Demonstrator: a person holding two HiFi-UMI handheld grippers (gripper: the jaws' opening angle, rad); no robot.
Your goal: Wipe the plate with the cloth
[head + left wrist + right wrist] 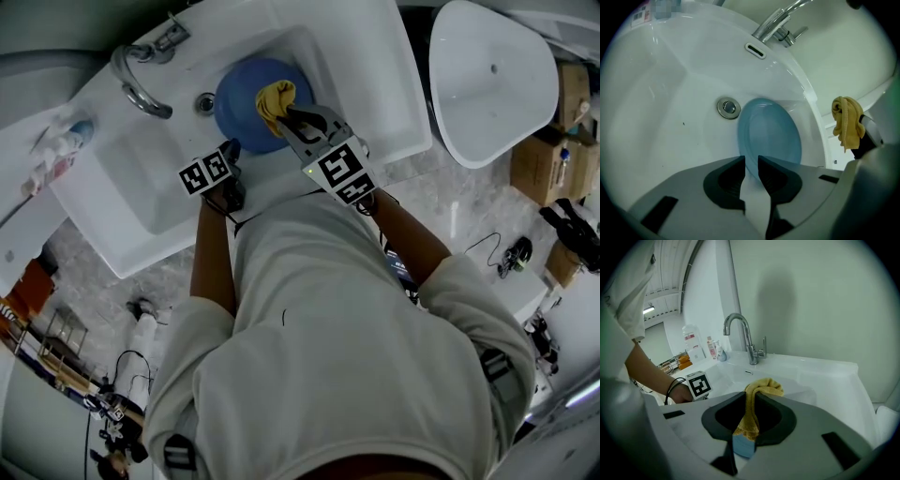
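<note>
"Where's the plate?"

"In the sink, toward its back edge: the blue plate stands tilted, its rim clamped in the left claw. It's probably hard, slick and breakable, so the rim is the hold."

"And the cloth?"

"The yellow cloth, soft and limp, is pinched in the right claw, forearm stretched over the front edge."

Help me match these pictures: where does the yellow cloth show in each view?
Head view: yellow cloth upper centre, in front of the blue plate, in the right gripper.
Left gripper view: at the right edge, hanging.
Right gripper view: centre, clamped between the jaws.
Shared landmark: the chrome faucet.
</note>
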